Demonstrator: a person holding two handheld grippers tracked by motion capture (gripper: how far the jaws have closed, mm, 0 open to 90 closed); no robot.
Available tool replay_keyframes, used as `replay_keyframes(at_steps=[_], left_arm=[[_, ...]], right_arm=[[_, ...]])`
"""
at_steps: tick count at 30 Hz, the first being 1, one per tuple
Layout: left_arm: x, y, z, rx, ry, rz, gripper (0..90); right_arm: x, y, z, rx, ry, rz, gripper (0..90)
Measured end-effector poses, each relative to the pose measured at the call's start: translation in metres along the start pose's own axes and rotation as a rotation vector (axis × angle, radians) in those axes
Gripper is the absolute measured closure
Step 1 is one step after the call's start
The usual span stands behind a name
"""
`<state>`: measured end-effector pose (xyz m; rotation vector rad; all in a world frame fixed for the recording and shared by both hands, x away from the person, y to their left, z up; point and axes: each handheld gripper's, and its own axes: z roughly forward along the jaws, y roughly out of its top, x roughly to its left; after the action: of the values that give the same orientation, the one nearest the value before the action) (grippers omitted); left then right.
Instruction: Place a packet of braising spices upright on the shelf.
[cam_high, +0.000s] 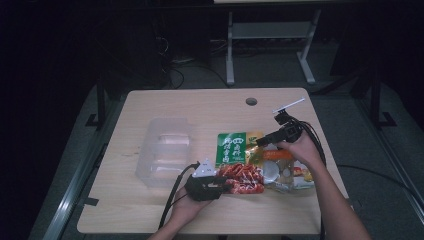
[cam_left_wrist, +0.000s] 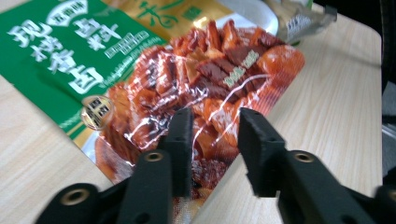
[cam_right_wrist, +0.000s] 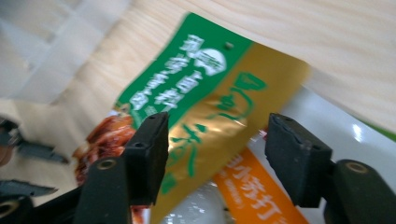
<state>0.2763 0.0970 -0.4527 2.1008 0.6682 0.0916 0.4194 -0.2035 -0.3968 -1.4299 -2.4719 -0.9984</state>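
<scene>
On the light wooden table (cam_high: 165, 102) lies a small heap of snack packets, toward the person's right of middle. The left gripper (cam_high: 223, 186) lies low and nearly level at the near end of the red snack packet (cam_high: 243, 179), its tips pointing across the table toward the person's right. In the left gripper view its two black jaws stand a little apart with the clear, crinkled edge of that packet (cam_left_wrist: 205, 88) between them; the left-hand pad seems to lie against the film, the other shows a gap of bare wood, so I would call it not clamped (I can't tell for certain whether the pads pinch). The red packet's long axis runs roughly across the table, from the left gripper toward the other packets, and its far end overlaps the lower edge of the green and gold packet (cam_high: 233, 147).

That green packet lies flat, its long axis running away from the person, printed top toward the far edge. The right gripper (cam_high: 262, 141) hovers over its gold right part, jaws wide and empty, pointing toward the person's left; in the right gripper view the green and gold packet (cam_right_wrist: 210, 93) sits between the spread jaws, with an orange-and-white packet (cam_right_wrist: 252, 186) beneath.

A clear plastic bin (cam_high: 162, 150) stands just left of the packets. The table has a round cable hole (cam_high: 251, 101) near its far edge. Beyond, the room is dark, with a grey floor and a white desk frame (cam_high: 270, 45).
</scene>
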Motion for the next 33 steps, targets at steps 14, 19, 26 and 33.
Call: replay_keyframes(at_steps=[14,19,26,33], left_arm=[[0.002,-0.006,0.014,0.089,0.020,-0.013,76.6],[0.002,-0.006,0.015,0.090,0.026,0.004,77.0],[0.003,-0.007,0.015,0.094,0.023,0.004,77.0],[0.002,-0.008,0.016,0.088,0.022,0.004,76.1]], right_arm=[[-0.011,0.002,0.025,0.065,-0.041,0.073,47.2],[-0.015,0.001,0.031,0.075,-0.014,0.104,50.8],[-0.010,0.000,0.037,0.108,-0.013,0.093,66.0],[-0.004,0.000,0.031,0.087,0.001,0.086,88.3]])
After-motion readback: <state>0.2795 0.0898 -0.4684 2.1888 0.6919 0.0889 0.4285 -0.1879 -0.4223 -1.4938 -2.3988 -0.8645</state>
